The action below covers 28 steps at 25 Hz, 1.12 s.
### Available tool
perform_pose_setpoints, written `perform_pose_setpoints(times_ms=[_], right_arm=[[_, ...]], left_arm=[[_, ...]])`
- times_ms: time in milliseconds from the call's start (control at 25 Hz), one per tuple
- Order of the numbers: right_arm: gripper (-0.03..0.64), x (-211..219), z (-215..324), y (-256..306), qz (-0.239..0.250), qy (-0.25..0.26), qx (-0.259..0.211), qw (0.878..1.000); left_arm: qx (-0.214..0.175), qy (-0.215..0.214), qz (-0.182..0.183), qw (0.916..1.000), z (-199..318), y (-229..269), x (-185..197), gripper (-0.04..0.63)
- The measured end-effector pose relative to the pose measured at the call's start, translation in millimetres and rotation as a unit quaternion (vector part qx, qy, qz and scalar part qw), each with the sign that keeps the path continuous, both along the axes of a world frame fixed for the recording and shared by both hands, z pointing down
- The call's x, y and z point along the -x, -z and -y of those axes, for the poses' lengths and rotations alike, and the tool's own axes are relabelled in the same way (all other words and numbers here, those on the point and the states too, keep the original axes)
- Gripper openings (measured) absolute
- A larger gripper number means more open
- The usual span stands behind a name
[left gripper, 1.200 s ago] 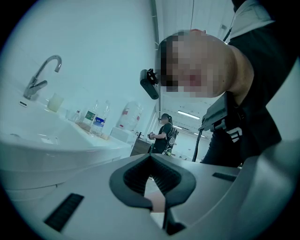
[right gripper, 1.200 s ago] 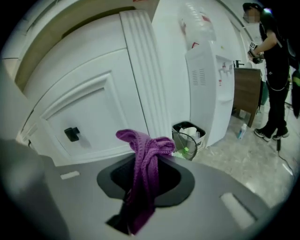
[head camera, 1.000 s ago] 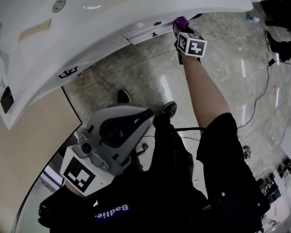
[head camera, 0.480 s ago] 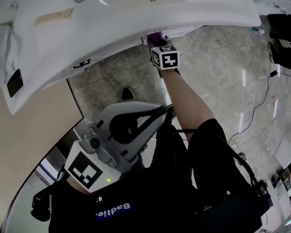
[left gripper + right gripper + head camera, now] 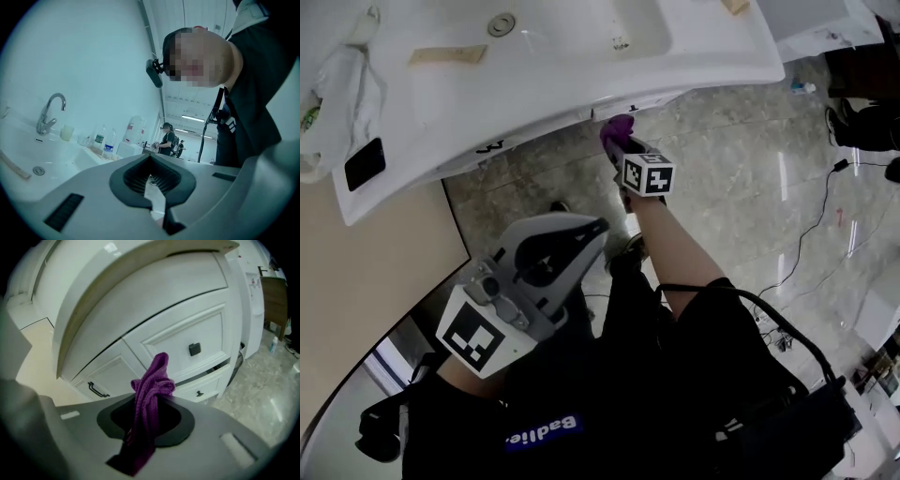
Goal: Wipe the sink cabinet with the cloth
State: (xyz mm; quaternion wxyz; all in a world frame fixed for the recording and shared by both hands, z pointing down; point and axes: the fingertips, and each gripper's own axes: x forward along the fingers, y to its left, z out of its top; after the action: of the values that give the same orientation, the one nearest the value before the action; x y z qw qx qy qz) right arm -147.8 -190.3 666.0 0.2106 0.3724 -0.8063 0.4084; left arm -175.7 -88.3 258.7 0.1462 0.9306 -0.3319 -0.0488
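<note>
While the right gripper [image 5: 147,427] has its jaws pinched tight on the cloth [image 5: 152,385], close to the cabinet [image 5: 187,341] front, wiping is the step. Next, I think, the cloth must press and rub there. The left gripper [image 5: 157,187] has jaws nearly together, empty.

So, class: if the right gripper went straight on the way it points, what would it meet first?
Probably the white drawer front of the sink cabinet, with the purple cloth in the right gripper touching first; depth is unclear.

Dark phone [image 5: 364,164], two plastic bottles [image 5: 99,138] (labelled), small bottle [image 5: 803,87] on the marble floor [image 5: 741,150].
</note>
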Motion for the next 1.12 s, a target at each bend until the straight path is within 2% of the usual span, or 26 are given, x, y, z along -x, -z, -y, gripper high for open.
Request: perform_pose_setpoints(times_ms=[160,400,520,680,840,1040,1120], right_arm=[[0.086,-30.4,-60.7,74.6,-0.022,0.019,0.009,1.000],[0.086,-46.6,-104.1,233.3,-0.042,0.089,-0.066,0.993],[0.086,-49.2,-114.9,302.0,-0.036,0.105,-0.108,0.988],[0.086,-61.5,-142.4,370.4,0.003,0.107,-0.137,0.985],[0.086,-90.8,-176.7,419.5,0.040,0.138,-0.176,0.974],[0.086,-143.5,-212.8,476.0,0.067,0.211,-0.248,0.943],[0.086,-163.8,-225.6,504.1,0.082,0.219,-0.276,0.932]], left_arm=[[0.018,-0.005,0.008,0.9998,-22.1,33.7,13.8,-0.011],[-0.019,-0.035,-0.001,0.9992,-47.8,114.4,12.6,-0.011],[-0.048,-0.049,-0.008,0.9976,-56.3,152.1,5.9,-0.011],[-0.064,-0.053,-0.003,0.9966,-83.9,194.3,-20.4,-0.011],[-0.080,-0.016,-0.001,0.9967,-120.3,226.6,-63.7,-0.011],[-0.082,0.073,-0.022,0.9937,-155.1,240.9,-130.2,-0.011],[-0.069,0.087,-0.024,0.9935,-170.1,244.0,-155.1,-0.011]])
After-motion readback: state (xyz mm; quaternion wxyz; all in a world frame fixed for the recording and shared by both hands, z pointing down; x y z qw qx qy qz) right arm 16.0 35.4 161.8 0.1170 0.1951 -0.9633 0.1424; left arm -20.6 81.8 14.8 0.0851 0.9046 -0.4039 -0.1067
